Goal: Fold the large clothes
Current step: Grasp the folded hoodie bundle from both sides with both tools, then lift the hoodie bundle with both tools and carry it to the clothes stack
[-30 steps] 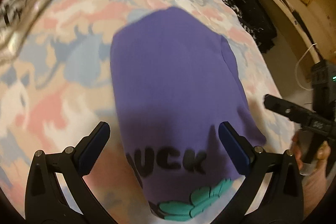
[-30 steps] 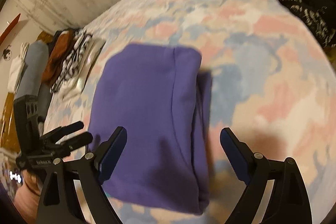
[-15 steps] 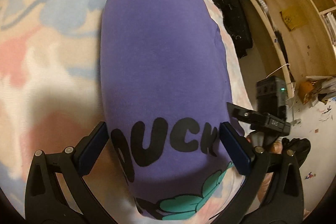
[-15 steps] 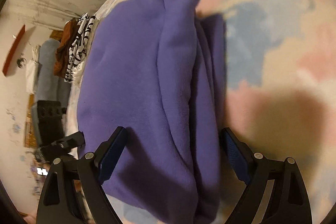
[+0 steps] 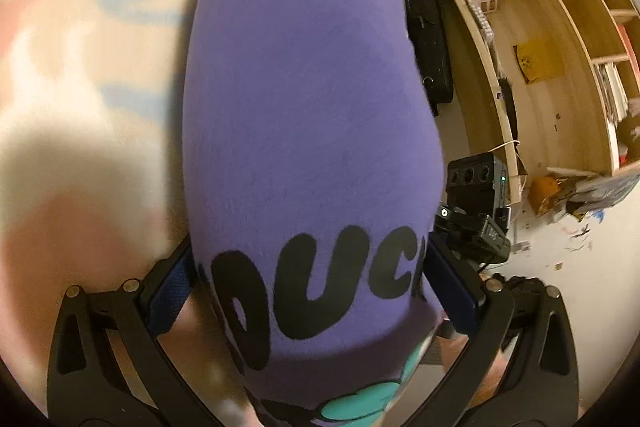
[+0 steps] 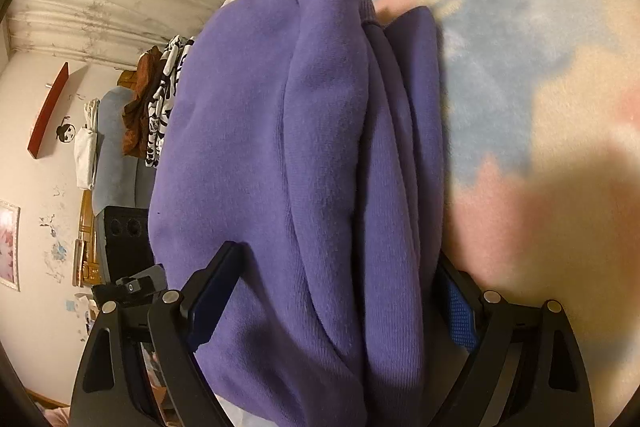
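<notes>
Folded purple sweatshirt [image 5: 312, 131] lies on the bed [image 5: 88, 75], long axis running straight away from both grippers. My left gripper [image 5: 310, 281] straddles its printed end, my right gripper [image 6: 340, 301] the layered edge. Both sets of jaws spread wide with cloth between them; neither is pinching, and neither is nearer.

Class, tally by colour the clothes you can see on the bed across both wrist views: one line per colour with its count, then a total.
Purple: 1, the folded sweatshirt with black lettering, lying between the jaws of both grippers.
Brown: 1, a crumpled garment at the far edge of the bed.
Black-and-white patterned: 1, a garment beside the brown one.
Total: 3
</notes>
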{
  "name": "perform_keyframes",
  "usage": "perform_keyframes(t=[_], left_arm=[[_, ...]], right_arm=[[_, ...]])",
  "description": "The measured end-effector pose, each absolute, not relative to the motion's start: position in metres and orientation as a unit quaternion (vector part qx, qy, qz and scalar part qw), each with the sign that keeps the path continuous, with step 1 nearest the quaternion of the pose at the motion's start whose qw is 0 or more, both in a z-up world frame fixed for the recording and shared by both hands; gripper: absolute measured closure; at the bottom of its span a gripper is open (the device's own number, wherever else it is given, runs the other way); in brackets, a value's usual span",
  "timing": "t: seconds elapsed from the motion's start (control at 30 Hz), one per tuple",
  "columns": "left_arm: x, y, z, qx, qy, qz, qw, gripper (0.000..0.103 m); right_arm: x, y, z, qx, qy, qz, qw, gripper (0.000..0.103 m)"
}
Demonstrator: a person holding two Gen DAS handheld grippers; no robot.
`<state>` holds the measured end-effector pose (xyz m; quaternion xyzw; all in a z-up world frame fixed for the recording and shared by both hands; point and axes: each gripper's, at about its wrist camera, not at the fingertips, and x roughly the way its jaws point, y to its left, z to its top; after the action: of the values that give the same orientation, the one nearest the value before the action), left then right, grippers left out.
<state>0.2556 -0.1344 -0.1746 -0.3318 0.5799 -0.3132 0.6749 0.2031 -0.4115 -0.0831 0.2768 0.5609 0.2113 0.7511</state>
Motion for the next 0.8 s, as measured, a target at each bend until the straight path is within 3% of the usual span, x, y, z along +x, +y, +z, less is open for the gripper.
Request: perform_keyframes(t=[0.17,0.33,0.5,0.8], left_arm=[[0.258,-0.149,-0.175,-0.312,0.588,-0.313,0.678,0.0],[0.257,-0.156,-0.164,-0.308,0.57,-0.298,0.702,0.002],[0.25,-0.148,-0.134,-0.297,0.533,-0.29,0.737,0.009],[0.232,-0.1,-0.056,-0.299,0.467,-0.284,0.782,0.013]], right_arm=[[0.209,-0.402,-0.086,0.259,0.553,0.213,0.763,0.023],[0.204,-0.394,-0.079,0.24,0.529,0.216,0.785,0.059],[0.187,-0.383,-0.053,0.203,0.489,0.214,0.821,0.065],[0.147,-0.337,0.006,0.193,0.425,0.219,0.857,0.066]])
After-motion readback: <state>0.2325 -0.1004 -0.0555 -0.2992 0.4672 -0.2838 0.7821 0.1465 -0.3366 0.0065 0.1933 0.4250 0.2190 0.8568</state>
